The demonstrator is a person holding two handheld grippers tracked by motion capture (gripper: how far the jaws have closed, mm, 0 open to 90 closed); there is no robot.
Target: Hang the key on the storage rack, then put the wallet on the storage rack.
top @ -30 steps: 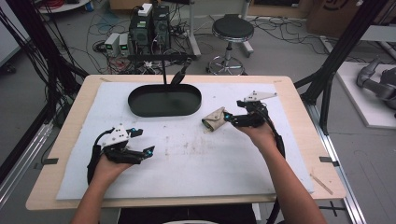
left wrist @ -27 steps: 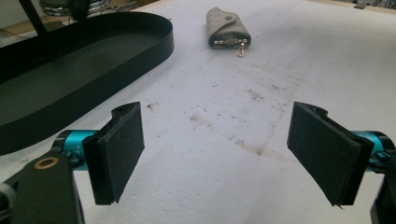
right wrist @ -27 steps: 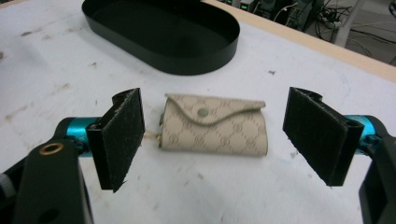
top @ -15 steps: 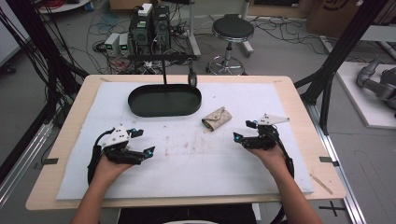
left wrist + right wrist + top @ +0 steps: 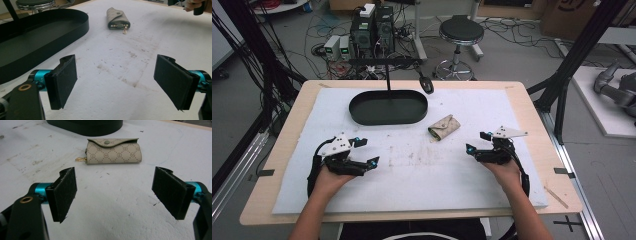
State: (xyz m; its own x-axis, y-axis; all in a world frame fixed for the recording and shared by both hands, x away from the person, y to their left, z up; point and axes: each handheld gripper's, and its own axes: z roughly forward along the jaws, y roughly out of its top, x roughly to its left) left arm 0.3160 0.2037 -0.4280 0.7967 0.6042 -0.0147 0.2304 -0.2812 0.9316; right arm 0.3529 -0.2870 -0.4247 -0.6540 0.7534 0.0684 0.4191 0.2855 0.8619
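Tabletop [image 5: 532, 115] carries a black oval tray [image 5: 388, 107] upper centre of the high view, with a beige key pouch [image 5: 444, 127] lying flat just right of it. Left tool [image 5: 365, 151] lower left and right tool [image 5: 477, 142] centre right, both jaws wide, empty, well apart from the pouch.

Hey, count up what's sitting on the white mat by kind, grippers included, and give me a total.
Key pouch, beige, snapped shut: 1
Tray, black, oval: 1
Grippers, jaws open: 2, the left gripper and the right gripper
Total: 4
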